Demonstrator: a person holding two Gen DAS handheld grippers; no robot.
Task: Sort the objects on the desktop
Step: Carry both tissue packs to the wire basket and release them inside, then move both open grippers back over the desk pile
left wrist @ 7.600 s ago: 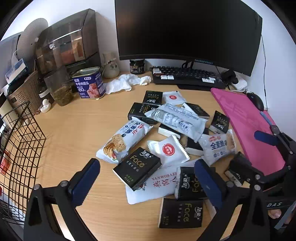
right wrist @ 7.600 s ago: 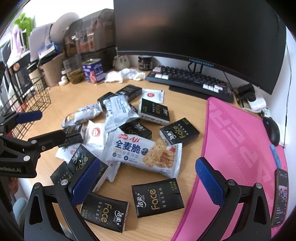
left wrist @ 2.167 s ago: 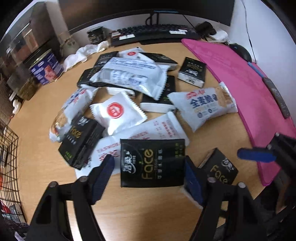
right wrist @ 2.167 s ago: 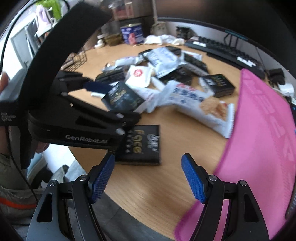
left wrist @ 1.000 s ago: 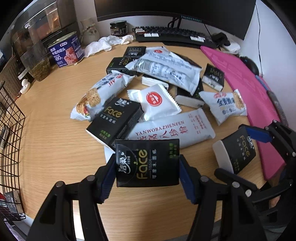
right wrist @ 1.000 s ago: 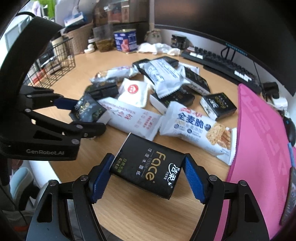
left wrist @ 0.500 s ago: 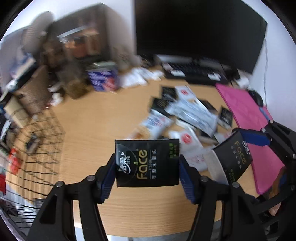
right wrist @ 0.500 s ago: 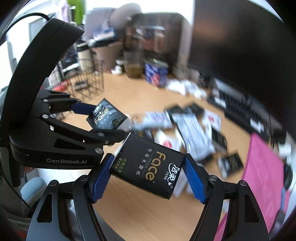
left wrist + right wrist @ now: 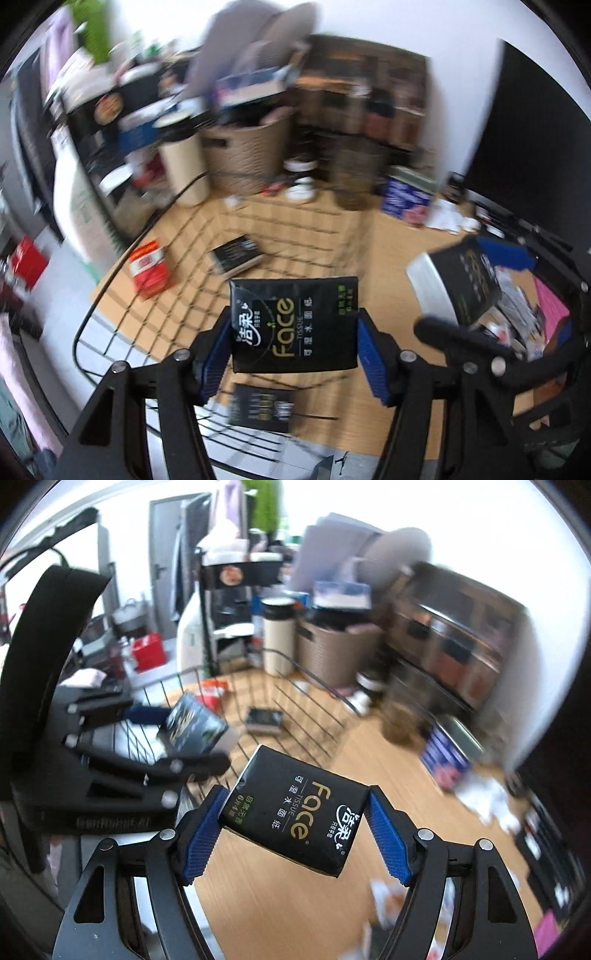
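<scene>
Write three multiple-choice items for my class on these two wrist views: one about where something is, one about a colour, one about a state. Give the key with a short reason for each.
1. Where does the red box lie?
A. Inside the wire basket
B. On the pink mat
C. On the keyboard

2. What colour are the pads of the right hand-held gripper?
A. Red
B. Blue
C. White

3. What is the state of the left hand-held gripper?
A. Open and empty
B. Shut on a black Face tissue pack
C. Shut on a white snack bag

Key:
1. A, the box lies on the basket floor, within its wire walls.
2. B, both pads beside the right gripper's own tissue pack are blue.
3. B, the pads press on both sides of the black pack.
</scene>
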